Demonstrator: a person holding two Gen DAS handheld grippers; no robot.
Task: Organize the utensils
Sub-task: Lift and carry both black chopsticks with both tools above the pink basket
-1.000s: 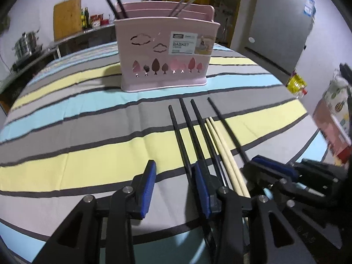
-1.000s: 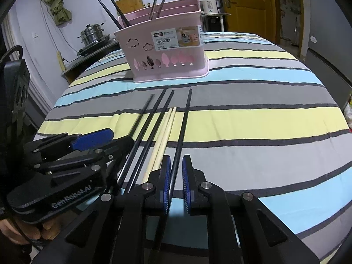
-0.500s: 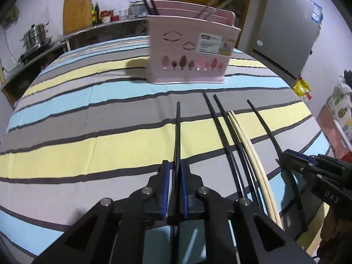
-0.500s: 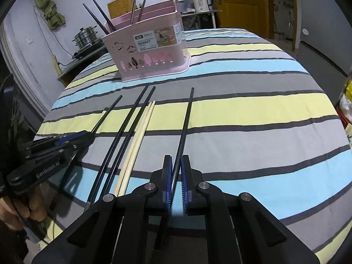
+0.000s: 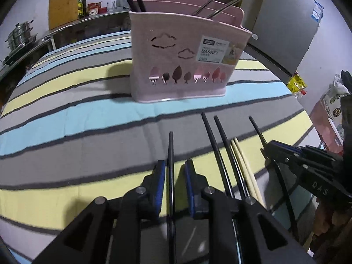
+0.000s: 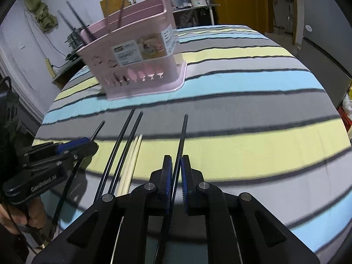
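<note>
The left gripper (image 5: 173, 171) has its blue pads slightly parted around a black chopstick (image 5: 170, 154), the left pad against it and a gap at the right pad, so whether it truly grips cannot be told. The right gripper (image 6: 175, 167) likewise straddles another black chopstick (image 6: 181, 140) with narrow gaps at both pads; a firm hold is not certain. Between them on the striped tablecloth (image 5: 66, 118) lie two more black chopsticks (image 5: 220, 154) and a pale wooden pair (image 5: 242, 160). Farther ahead stands the pink utensil basket (image 5: 182, 61), already holding chopsticks upright.
</note>
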